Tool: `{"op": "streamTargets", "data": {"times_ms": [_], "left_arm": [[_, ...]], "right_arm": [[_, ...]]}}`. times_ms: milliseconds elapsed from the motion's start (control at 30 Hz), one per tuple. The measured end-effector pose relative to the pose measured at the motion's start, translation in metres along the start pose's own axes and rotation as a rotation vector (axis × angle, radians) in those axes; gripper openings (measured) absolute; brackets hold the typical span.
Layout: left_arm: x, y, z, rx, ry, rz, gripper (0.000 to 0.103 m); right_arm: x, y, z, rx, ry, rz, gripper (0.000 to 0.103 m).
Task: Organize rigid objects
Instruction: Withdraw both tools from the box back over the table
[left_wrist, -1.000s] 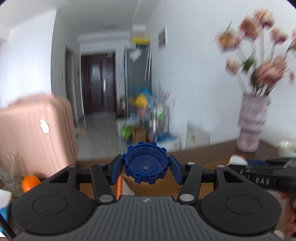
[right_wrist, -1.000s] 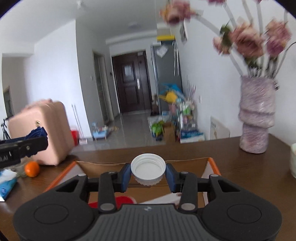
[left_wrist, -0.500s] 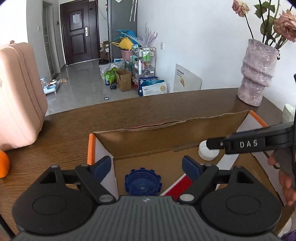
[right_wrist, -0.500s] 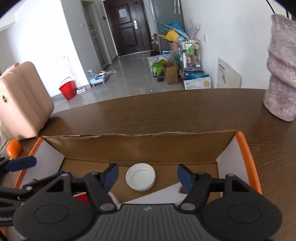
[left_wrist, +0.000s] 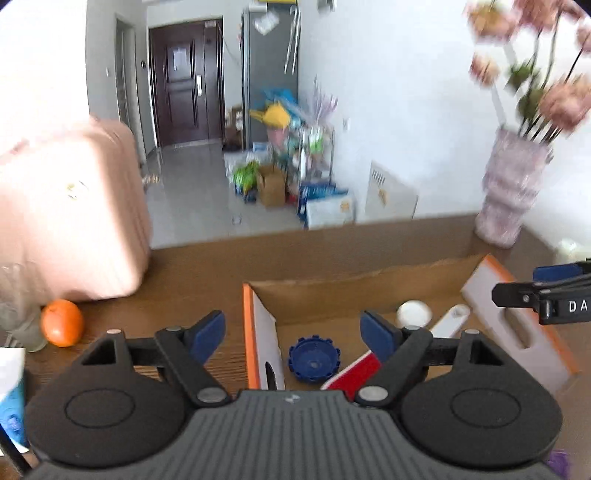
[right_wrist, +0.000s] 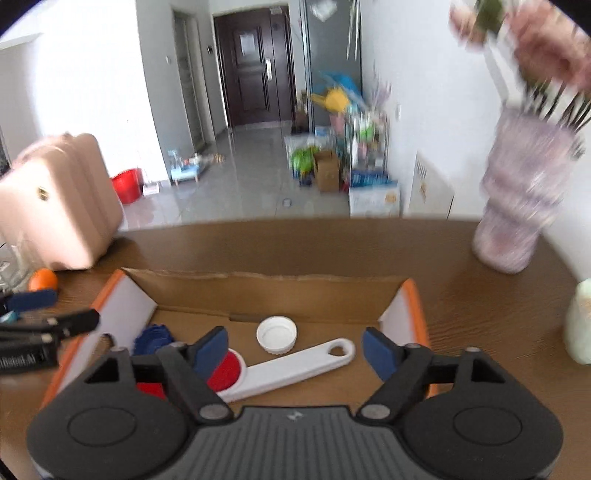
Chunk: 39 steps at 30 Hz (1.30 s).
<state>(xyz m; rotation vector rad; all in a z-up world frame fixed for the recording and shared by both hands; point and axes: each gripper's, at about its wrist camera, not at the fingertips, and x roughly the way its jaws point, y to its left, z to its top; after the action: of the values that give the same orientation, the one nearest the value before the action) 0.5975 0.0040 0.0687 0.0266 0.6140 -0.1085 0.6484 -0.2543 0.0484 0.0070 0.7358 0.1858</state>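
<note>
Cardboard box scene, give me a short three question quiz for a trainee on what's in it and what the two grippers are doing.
1. True or false: the ridged blue plastic cap lies inside the open cardboard box.
2. Which lies nearest the round white plastic cap: A the orange fruit, B the white long-handled plastic opener, C the mottled purple vase?
3. Fill in: the left gripper and right gripper both have their fingers ____.

Key: 1 true; 2 B; 3 open, holding nothing.

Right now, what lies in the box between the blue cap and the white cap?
In the left wrist view, only bare cardboard floor of the box separates the blue cap and the white cap; nothing lies between them.
</note>
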Motion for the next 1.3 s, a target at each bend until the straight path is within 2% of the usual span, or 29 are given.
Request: {"op": "streamTargets", "data": {"times_ms": [67,233,367,500,633,833,1033,1167,1300], "left_arm": [[-0.039,0.001,0.000,-0.012,-0.054,0.013,0.084],[-0.133,-0.008,-0.017,-0.003,-0.254,0.044,0.097],[-0.195,-0.018,-0.056,0.067,-0.425,0.082,0.103],[-0.233,-0.025,-0.098,0.081,-0.513,0.101,0.103],[-0.251,-0.028,-0.120,0.076,-0.488,0.110,0.103],[-0.276,-0.028,-0.138,0.048,-0.494,0.101,0.103],[-0.308,-0.030,-0.171,0.016,-0.496,0.087,0.103],[-0.331,-0.034,-0.202,0.003,-0.482,0.078,0.103],[-0.355,-0.034,-0.237,0.002,-0.437,0.069,0.103]], "right_arm": [[-0.037,0.002,-0.003,-0.017,-0.051,-0.022,0.081],[-0.133,0.005,-0.036,-0.029,-0.226,-0.045,0.090],[-0.193,0.007,-0.079,-0.036,-0.370,-0.060,0.092],[-0.235,0.006,-0.130,0.001,-0.483,-0.026,0.098],[-0.259,0.012,-0.167,0.012,-0.556,-0.029,0.099],[-0.283,0.019,-0.193,0.039,-0.562,-0.031,0.099],[-0.298,0.025,-0.219,0.052,-0.536,-0.023,0.099],[-0.312,0.028,-0.254,0.065,-0.507,-0.002,0.099],[-0.332,0.035,-0.300,0.039,-0.473,-0.029,0.099]]}}
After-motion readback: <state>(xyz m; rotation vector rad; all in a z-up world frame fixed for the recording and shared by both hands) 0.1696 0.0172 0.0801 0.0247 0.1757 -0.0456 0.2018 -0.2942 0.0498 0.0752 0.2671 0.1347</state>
